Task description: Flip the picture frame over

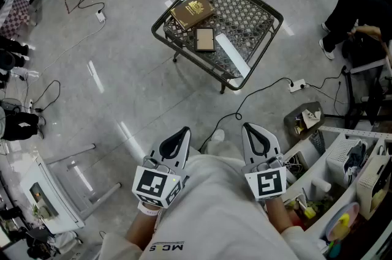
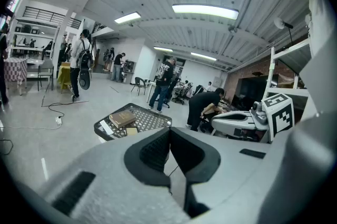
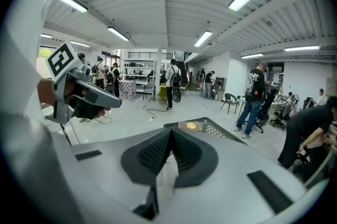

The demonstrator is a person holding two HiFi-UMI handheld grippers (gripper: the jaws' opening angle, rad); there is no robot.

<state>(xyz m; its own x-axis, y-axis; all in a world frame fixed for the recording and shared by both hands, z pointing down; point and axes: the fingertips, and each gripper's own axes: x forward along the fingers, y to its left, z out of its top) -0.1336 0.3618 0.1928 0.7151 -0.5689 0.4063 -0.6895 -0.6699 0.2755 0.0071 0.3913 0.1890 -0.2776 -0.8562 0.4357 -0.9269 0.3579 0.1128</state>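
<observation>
1. While the head view looked steeply down, a mesh-topped table [image 1: 270, 8] with a raised rim stood well apart from the person, across bare floor. It held 3 things: a brown book [image 1: 192, 11], the small picture frame [image 1: 204, 39] just beside the book's near edge, and a white strip [image 1: 231, 55] to the frame's right. The left gripper [image 1: 183, 131] and right gripper [image 1: 248, 128] were held close against the person's torso, each with its tips together. White bins [image 1: 343, 158] of mixed clutter and an open cardboard box [image 1: 304, 120] sat at lower right.

2. Seen from the left gripper view, the 2 jaws of the left gripper [image 2: 169, 131] were pressed together with nothing between them. Beyond them, the table [image 2: 156, 118] carried the book [image 2: 122, 118] and the frame [image 2: 131, 130], lying flat. The right gripper [image 2: 216, 119] showed at the right.

3. Seen from the right gripper view, the right gripper [image 3: 171, 134] also had its jaws closed and empty. Only the book's [image 3: 194, 125] gold-printed cover and some mesh [image 3: 226, 134] rose above them; the frame could not be made out. The left gripper [image 3: 119, 103] showed at the left.
</observation>
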